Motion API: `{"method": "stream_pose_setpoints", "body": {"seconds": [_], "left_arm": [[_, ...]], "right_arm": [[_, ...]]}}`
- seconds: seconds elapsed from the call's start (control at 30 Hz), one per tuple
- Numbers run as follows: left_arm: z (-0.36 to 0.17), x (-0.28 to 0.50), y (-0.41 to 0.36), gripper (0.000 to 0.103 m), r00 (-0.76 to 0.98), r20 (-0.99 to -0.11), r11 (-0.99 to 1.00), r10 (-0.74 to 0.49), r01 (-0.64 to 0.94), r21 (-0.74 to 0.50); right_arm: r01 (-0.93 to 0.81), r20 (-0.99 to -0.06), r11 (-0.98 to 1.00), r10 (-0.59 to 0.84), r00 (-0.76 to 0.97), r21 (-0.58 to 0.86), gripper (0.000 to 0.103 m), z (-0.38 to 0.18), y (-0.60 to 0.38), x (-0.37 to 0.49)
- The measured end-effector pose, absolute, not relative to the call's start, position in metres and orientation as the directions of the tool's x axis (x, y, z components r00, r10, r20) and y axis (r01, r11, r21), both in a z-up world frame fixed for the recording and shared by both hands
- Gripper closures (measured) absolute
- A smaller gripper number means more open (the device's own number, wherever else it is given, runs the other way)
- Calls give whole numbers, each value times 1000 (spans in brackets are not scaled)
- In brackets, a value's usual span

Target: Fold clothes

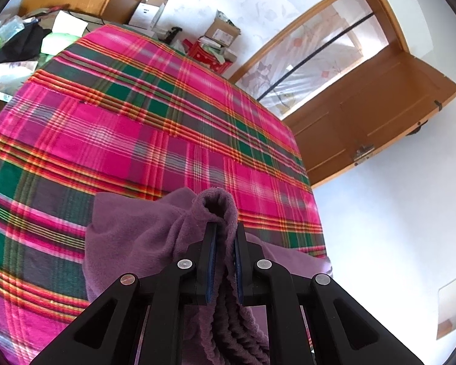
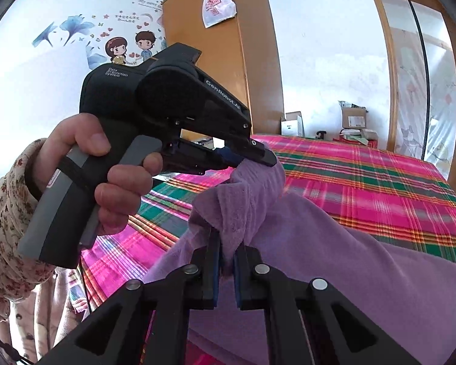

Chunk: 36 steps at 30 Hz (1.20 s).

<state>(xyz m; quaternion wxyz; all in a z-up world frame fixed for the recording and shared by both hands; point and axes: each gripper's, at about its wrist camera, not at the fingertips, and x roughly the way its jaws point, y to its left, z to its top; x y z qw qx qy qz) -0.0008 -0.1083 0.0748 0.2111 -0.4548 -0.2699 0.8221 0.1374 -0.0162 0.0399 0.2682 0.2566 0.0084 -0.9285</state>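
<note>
Between the pads of the left hand-held gripper [image 1: 225,228] and right hand-held gripper [image 2: 226,243], each pinches an edge of the purple fleece garment [image 2: 334,258], lifting it above the plaid bed cover [image 1: 136,121] so the cloth hangs ready for folding.

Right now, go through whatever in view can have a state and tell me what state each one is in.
Left hand-held gripper: shut on the purple garment.
Right hand-held gripper: shut on the purple garment.
Purple garment: bunched, lifted at both gripped spots, the rest draped on the plaid bedspread.
Wooden door: open.
Cardboard box: flaps open.
</note>
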Motion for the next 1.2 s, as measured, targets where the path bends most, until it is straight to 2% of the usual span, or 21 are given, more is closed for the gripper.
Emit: {"method": "stream_pose_setpoints", "body": {"seconds": [0.3,0.43,0.5,0.67,0.77,0.83,1.03,1.2], "left_arm": [[51,-10,-95,91,-445,-666,-767,599,-77,-638],[44,-11,-91,85,-413,-674,-760,612,-73,-646],[46,-9,-91,78,-423,-669,-762,611,-85,-642],[50,-1,-99,78,-451,-638,-748,624,-107,-655],[47,3,-105,78,-462,-634,-748,620,-105,-655],[44,6,-112,78,-469,-629,-742,620,-90,-664],[36,13,-130,78,-495,-613,-727,616,-56,-685],[28,22,-142,78,-514,-600,-713,614,-35,-700]], "right_arm": [[474,-534,-870,-467,-705,136,95,18,-11,128],[470,-550,-870,-468,-692,149,95,10,-9,125],[473,-555,-867,-474,-684,158,95,6,-8,124],[477,-568,-854,-503,-651,209,93,-3,0,122],[473,-566,-834,-544,-620,283,81,-7,11,118],[474,-555,-815,-576,-600,334,70,-9,17,118],[500,-508,-722,-692,-512,479,55,-13,37,110],[459,-476,-618,-785,-396,638,50,-22,56,84]]}}
